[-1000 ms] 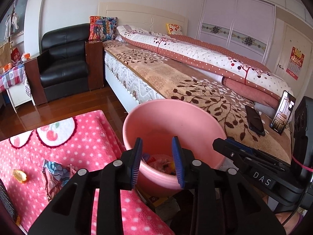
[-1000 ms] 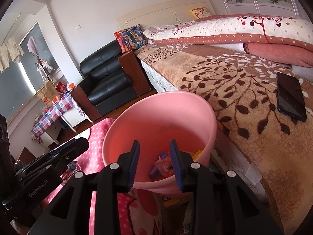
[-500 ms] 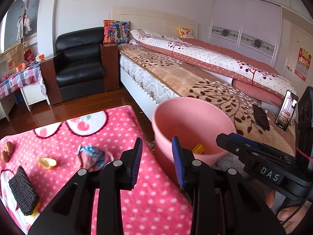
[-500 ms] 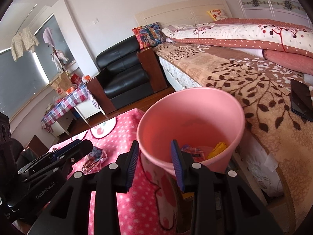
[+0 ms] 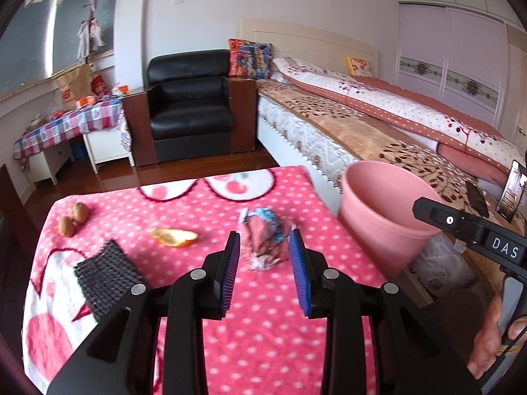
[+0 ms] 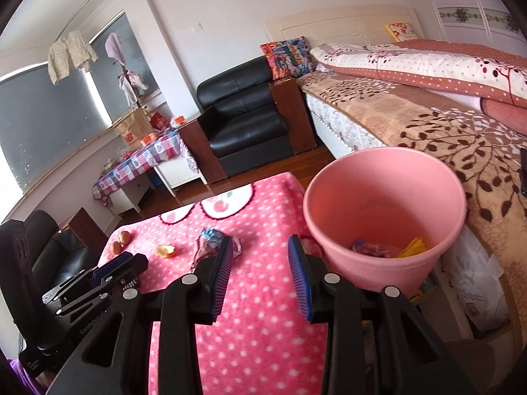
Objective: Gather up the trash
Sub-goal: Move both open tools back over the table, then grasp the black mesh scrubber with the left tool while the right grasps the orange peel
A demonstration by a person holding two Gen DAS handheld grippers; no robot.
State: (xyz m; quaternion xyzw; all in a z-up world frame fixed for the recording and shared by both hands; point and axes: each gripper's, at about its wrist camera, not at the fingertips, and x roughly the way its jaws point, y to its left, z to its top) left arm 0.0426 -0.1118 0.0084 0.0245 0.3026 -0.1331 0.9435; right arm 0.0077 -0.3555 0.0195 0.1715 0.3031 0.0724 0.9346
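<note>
The left gripper (image 5: 266, 271) has its fingers apart with nothing clamped. Just beyond the tips, at frame centre, the crumpled wrapper (image 5: 263, 242) lies on the pink dotted cloth (image 5: 263, 329), its longer side running away from the camera, roughly in line with the gap. The right gripper (image 6: 260, 275) is also parted and empty; there the wrapper (image 6: 210, 245) sits left of the left finger, so the left hand looks nearer. The pink bucket (image 5: 359, 204) stands at right.

Left gripper (image 5: 265, 256) angled downward, jaws apart, nothing gripped. Right gripper (image 6: 260, 263) angled downward, jaws apart and empty. A hand (image 5: 494, 339) holds the right gripper's handle.
</note>
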